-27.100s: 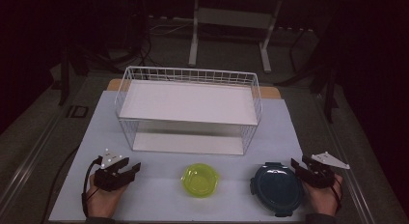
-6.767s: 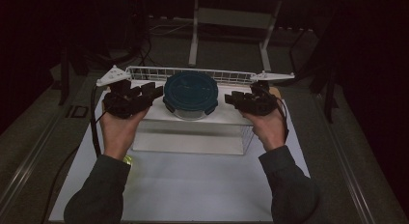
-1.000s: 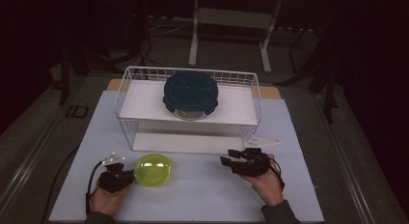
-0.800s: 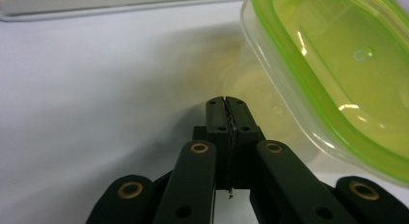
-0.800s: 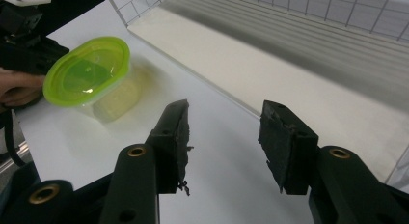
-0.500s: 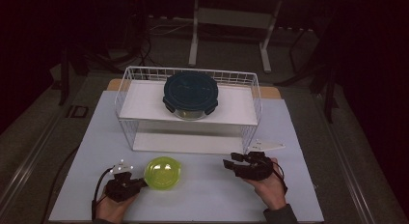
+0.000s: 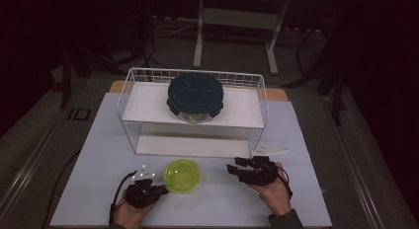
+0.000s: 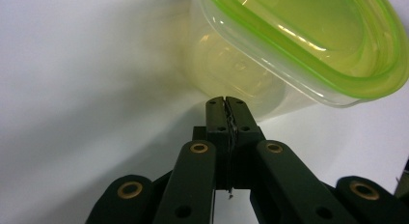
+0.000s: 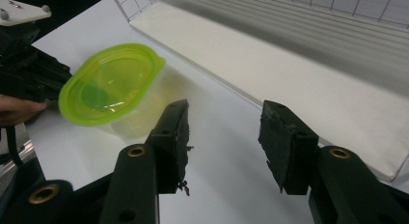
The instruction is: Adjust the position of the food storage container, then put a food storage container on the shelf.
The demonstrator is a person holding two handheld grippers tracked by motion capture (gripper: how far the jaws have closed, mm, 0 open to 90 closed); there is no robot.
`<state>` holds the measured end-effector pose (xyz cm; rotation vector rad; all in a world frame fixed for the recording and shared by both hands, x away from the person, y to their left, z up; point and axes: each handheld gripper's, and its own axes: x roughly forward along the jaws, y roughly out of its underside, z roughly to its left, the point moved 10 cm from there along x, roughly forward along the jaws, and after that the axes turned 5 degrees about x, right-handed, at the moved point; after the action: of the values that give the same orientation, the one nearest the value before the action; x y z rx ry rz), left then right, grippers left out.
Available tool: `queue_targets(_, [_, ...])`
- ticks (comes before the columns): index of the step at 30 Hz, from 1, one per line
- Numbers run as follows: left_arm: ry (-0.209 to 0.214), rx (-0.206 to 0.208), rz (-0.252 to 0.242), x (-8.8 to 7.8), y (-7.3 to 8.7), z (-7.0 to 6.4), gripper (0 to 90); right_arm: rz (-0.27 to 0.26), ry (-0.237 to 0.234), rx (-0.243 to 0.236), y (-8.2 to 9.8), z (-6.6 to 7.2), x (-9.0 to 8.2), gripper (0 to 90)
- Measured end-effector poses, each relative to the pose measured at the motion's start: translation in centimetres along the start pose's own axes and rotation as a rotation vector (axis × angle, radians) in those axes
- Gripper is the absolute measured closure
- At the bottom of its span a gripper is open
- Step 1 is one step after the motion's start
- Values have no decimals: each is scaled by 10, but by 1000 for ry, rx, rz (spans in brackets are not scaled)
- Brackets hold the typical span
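Observation:
A yellow-green see-through container [image 7: 183,175] with a green rim sits on the white table in front of the wire rack. My left gripper [image 7: 162,189] lies at its left, jaws shut with nothing between them. In the left gripper view the closed tips [image 8: 225,101] rest against the container's [image 8: 299,40] lower side wall, and the container looks tilted. My right gripper [image 7: 233,169] stands open to the right of the container, apart from it. The right gripper view shows its jaws [image 9: 224,118] wide, empty and aimed toward the container [image 9: 108,86], with the left gripper [image 9: 34,74] behind.
A white wire rack [image 7: 262,105] stands at mid-table, and a round dark-blue-lidded container [image 7: 195,93] rests on its upper shelf. Its lower white shelf [image 9: 299,55] lies just beyond my right gripper. Dark floor and table legs surround the table.
The left gripper has slid to the right along the table, and the yellow-green container has moved right ahead of it. The right gripper has stayed in place.

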<state>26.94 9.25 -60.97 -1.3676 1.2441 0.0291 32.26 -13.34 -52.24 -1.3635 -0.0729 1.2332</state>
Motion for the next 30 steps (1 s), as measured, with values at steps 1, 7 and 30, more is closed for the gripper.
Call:
queue_targets(1, [1,-4,-3,3,-2,-1,896,0,0,1,0,0,0,527])
queue_targets(7, [0,-20,-17,15,-14,0,896,-1,2,5,1,-1,-1,527])
queue_targets(30, [-51,-91,-143,-21,-34,31,745,0,-31,40,4,-2,4,524])
